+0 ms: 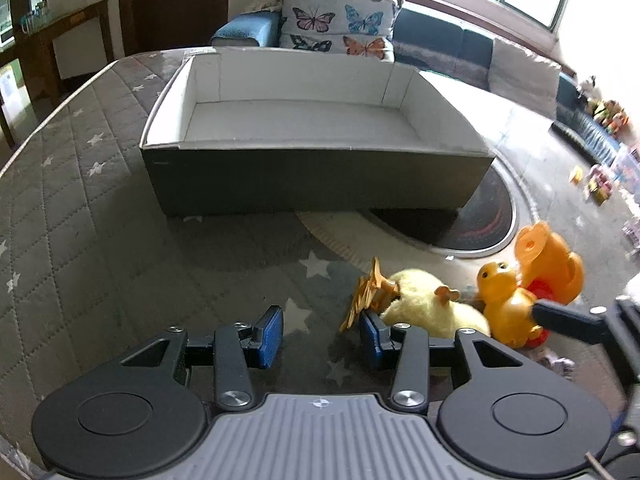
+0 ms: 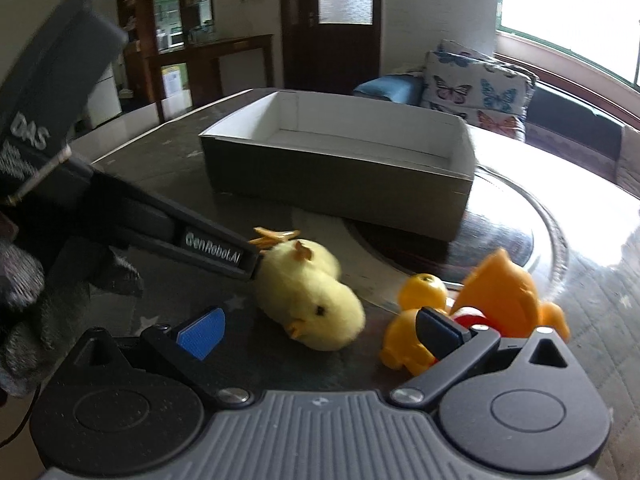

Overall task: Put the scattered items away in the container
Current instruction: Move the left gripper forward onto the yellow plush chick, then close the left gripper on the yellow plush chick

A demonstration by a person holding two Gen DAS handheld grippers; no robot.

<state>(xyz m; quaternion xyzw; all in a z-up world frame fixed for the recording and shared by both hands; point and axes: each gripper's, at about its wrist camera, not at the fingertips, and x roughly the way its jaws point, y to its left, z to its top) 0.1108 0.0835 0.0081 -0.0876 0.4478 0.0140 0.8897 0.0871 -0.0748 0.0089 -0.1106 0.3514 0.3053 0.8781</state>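
**Grippers spread at the toys, box holding nothing**

Jaws on my left gripper [image 1: 321,330] stand wide apart with nothing between them. The right-hand blue pad [image 1: 370,330] sits just beside the orange feet [image 1: 366,294] of the plush chick [image 1: 430,308], perhaps touching them; I cannot tell for certain. My right gripper [image 2: 320,330] is likewise spread open, its left pad clear of everything and its right finger [image 2: 440,330] lying against the orange plastic duck [image 2: 420,320], which I read as contact but not as a hold.

Taking the plush chick as my landmark: the plastic duck lies just to its right, close enough that the two may touch. A second orange plastic toy [image 2: 508,292], with a red part beneath it, rests against the far side of the duck. Beyond the chick, well apart from it, sits the container [image 1: 316,184], a shallow rectangular box, dark outside and white inside. It partly overlaps a round dark inset [image 1: 488,216] in the table top.

The white floor of the box is bare across all that I can see, though its near wall hides the strip just behind it. So I judge the task barely begun: all three toys are out on the quilted star-print cover [image 1: 80,208], none is gripped, and each has to be picked up, carried past the near wall and dropped inside.
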